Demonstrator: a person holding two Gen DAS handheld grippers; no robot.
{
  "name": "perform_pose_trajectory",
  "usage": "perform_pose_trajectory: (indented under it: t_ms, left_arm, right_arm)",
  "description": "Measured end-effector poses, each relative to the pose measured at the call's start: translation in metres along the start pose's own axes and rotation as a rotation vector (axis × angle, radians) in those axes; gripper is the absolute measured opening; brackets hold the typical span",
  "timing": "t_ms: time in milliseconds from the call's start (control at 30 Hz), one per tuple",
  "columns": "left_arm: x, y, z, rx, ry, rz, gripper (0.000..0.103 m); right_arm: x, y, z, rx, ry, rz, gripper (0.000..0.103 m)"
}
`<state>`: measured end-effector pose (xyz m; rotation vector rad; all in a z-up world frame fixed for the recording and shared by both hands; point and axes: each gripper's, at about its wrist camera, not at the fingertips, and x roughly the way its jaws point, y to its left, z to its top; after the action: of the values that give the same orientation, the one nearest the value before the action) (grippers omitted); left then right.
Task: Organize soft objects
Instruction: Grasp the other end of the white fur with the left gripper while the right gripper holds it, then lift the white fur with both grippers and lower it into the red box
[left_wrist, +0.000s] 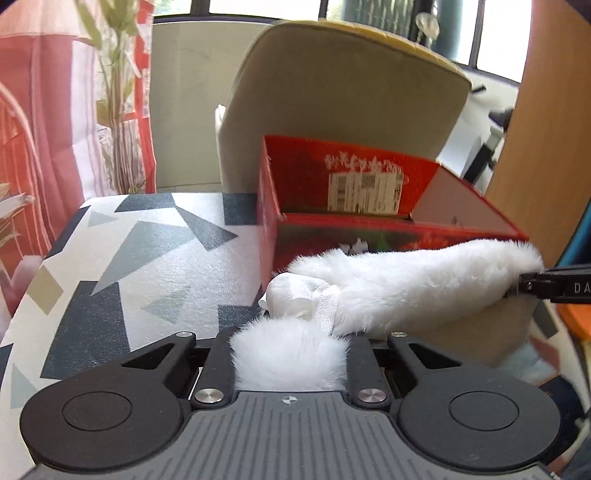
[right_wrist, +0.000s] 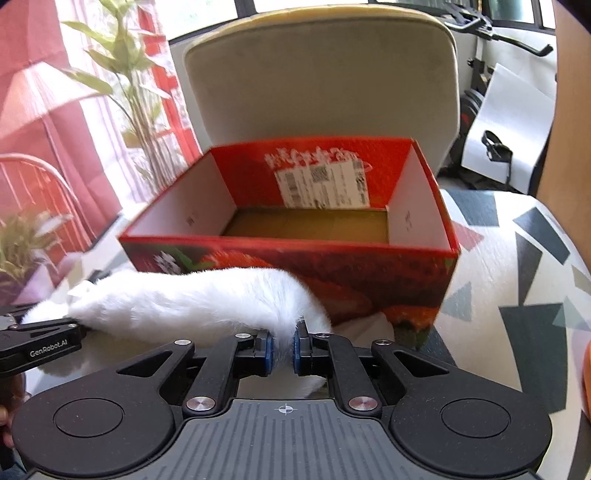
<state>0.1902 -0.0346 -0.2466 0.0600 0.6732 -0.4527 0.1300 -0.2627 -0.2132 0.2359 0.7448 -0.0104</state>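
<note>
White fur piece stretched between both tongs, in front of the red box, above the patterned bench. Left tongs clamped on one end, right tongs on the other. Box bare inside; stowing not yet done.

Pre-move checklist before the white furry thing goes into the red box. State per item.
1. Right gripper shut on white fur piece: ok.
2. Left gripper shut on its other end: ok, fur bunched between the fingers.
3. Red box open: ok.
4. Box bottom free of other items: ok in the right wrist view.
5. Fur above the box rim: not ok, it hangs in front of the near wall.
6. White tag free of snags: cannot tell.
</note>
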Motion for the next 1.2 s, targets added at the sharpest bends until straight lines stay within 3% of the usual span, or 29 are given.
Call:
perform_pose_trajectory:
  t_ms: [333, 533, 800, 933, 1200]
  left_arm:
    - [-0.052, -0.002, 0.033, 0.008, -0.103, -0.009, 0.018]
    - [-0.085, -0.017, 0.073, 0.088, -0.239, 0.01, 0.018]
    - [-0.072, -0.048, 0.132, 0.135, -0.358, 0.038, 0.018]
    - [-0.05, -0.062, 0.149, 0.163, -0.346, 0.047, 0.018]
    - [0.033, -0.067, 0.157, 0.214, -0.203, 0.07, 0.018]
  right_arm:
    - [-0.037, 0.018, 0.028, -0.07, -0.101, 0.046, 0.009]
    - [-0.066, 0.024, 0.058, -0.134, -0.196, 0.061, 0.009]
    - [-0.08, 0.008, 0.115, -0.196, -0.301, 0.006, 0.009]
    - [-0.067, -0.01, 0.138, -0.202, -0.291, -0.014, 0.009]
    - [-0.004, -0.046, 0.159, -0.24, -0.204, -0.007, 0.009]
